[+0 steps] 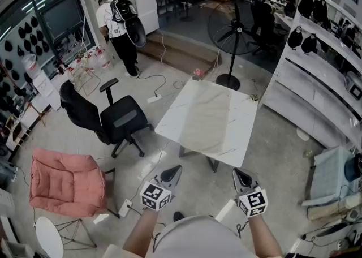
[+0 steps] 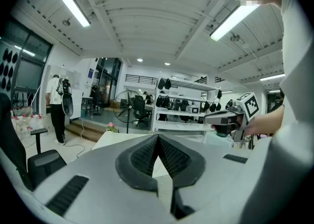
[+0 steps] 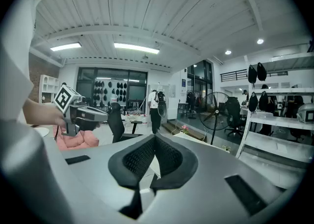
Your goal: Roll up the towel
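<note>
Beyond my right gripper (image 1: 242, 173), off to its right, a white shelf unit (image 1: 317, 73) holds dark rounded items (image 1: 310, 43); I cannot tell what they are. My left gripper (image 2: 158, 137) has its jaws pressed together with nothing between them, and the right one is the same, pinched closed and empty. Both hover just short of the white table (image 1: 209, 121), which lies straight ahead of them. I cannot tell where the towel is from these views. The marker cubes (image 1: 155, 194) show only square patterns, no readable writing.
</note>
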A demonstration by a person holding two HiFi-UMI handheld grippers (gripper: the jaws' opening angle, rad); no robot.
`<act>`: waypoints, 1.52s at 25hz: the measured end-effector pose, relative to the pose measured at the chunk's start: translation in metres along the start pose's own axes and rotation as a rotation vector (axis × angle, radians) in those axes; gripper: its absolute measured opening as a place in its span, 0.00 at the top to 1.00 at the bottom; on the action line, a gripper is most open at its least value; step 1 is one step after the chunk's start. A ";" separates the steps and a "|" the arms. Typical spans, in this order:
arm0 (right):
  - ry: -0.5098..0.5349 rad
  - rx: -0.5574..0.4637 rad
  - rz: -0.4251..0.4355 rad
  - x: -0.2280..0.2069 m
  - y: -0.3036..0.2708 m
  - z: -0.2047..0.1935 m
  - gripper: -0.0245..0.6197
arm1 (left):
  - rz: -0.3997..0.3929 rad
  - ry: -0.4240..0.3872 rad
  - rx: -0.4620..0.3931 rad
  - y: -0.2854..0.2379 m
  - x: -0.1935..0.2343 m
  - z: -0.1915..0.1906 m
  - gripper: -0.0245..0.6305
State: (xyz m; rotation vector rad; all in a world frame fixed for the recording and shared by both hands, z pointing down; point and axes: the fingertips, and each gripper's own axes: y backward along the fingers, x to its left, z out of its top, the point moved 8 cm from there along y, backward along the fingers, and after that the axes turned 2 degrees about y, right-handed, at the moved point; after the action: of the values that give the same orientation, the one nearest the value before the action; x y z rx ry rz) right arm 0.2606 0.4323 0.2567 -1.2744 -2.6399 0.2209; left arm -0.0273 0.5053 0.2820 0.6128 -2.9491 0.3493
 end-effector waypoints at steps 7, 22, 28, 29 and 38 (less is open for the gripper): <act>-0.003 -0.020 0.015 0.003 -0.003 0.004 0.95 | -0.009 -0.002 0.000 -0.001 0.000 -0.001 0.94; -0.040 -0.029 0.005 0.014 -0.002 0.003 0.94 | -0.004 0.031 -0.026 0.010 0.001 -0.004 0.93; -0.052 -0.029 -0.006 0.019 -0.005 0.005 0.89 | -0.004 0.049 -0.031 0.017 0.010 -0.005 0.87; -0.053 -0.030 -0.007 0.019 -0.006 0.005 0.88 | -0.005 0.050 -0.032 0.018 0.011 -0.005 0.87; -0.063 -0.019 -0.020 0.034 -0.020 0.008 0.75 | -0.037 0.062 -0.023 0.027 0.032 -0.007 0.73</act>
State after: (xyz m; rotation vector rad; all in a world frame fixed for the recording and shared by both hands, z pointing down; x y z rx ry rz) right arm 0.2232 0.4466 0.2577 -1.2659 -2.7131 0.2377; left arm -0.0670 0.5194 0.2880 0.6399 -2.8744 0.3240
